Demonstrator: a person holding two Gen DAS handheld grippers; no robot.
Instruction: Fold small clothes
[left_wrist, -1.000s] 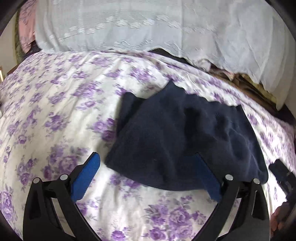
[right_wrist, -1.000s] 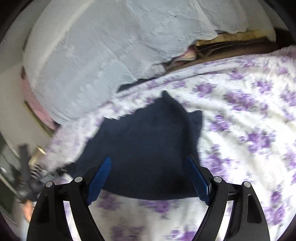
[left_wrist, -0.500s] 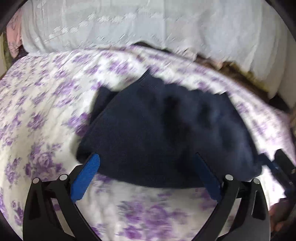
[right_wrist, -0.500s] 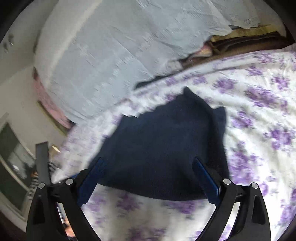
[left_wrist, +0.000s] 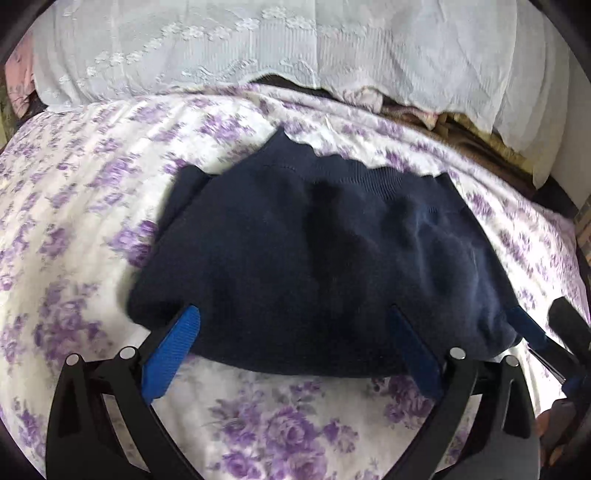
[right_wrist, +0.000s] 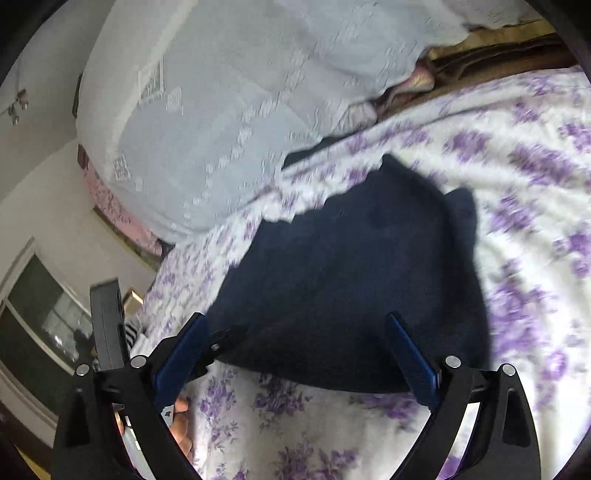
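A dark navy knit garment (left_wrist: 317, 258) lies folded flat on the purple-flowered bedsheet (left_wrist: 92, 206). It also shows in the right wrist view (right_wrist: 354, 288). My left gripper (left_wrist: 291, 343) is open and empty, with its blue fingertips at the garment's near edge. My right gripper (right_wrist: 295, 347) is open and empty, its fingertips over the garment's near edge. The right gripper's finger shows in the left wrist view (left_wrist: 532, 332) at the garment's right corner.
A white lace-covered pile (left_wrist: 258, 48) runs along the back of the bed, with brown and pink fabrics (left_wrist: 461, 129) under it. A window (right_wrist: 40, 317) and a wall stand at the left in the right wrist view.
Both grippers have moved closer to the garment's near edge, so it looks larger. Both stay open. The garment has not changed shape.
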